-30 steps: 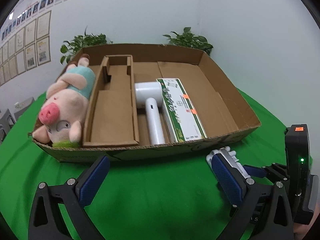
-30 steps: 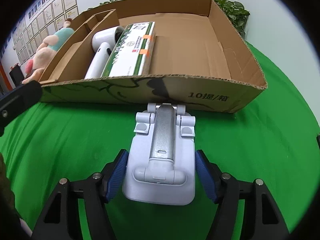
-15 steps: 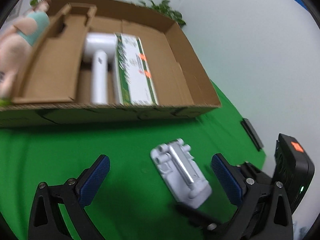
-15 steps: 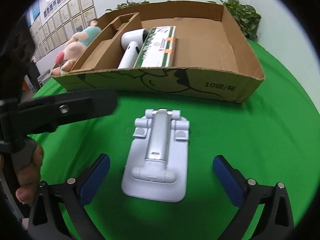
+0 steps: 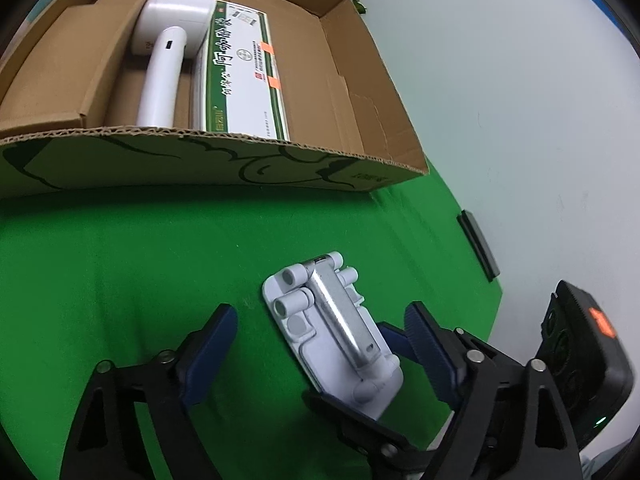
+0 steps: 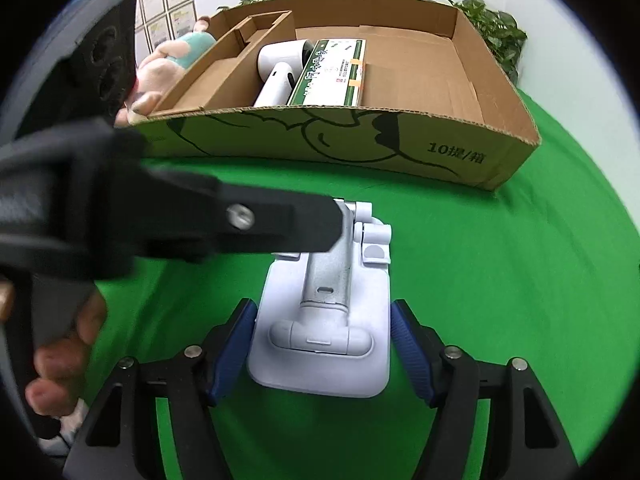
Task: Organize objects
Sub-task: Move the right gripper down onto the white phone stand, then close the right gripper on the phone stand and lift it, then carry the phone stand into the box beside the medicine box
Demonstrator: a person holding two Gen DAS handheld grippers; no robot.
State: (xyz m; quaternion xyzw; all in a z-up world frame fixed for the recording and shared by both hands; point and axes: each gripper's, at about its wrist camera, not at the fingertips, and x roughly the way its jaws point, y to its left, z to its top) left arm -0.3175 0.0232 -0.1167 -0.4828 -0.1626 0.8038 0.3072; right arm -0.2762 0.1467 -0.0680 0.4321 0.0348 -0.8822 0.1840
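A white folding phone stand (image 6: pixel 324 316) with a silver arm lies flat on the green cloth in front of the cardboard box (image 6: pixel 320 140); it also shows in the left wrist view (image 5: pixel 336 332). My right gripper (image 6: pixel 322 346) has its blue pads against both sides of the stand. My left gripper (image 5: pixel 324 352) is open, its fingers on either side of the stand without touching it. One left finger (image 6: pixel 248 224) crosses over the stand's far end in the right wrist view.
The box holds a white hair dryer (image 5: pixel 164 52), a green-and-white carton (image 5: pixel 240 68) and a cardboard insert (image 6: pixel 224 72). A pink pig plush (image 6: pixel 168 64) lies at its left end. Plants (image 6: pixel 496 28) stand behind. A grey bar (image 5: pixel 478 244) lies at the cloth's right edge.
My right gripper opened half a second ago and has now closed back around the stand. My left gripper swung right and down, coming to straddle the stand.
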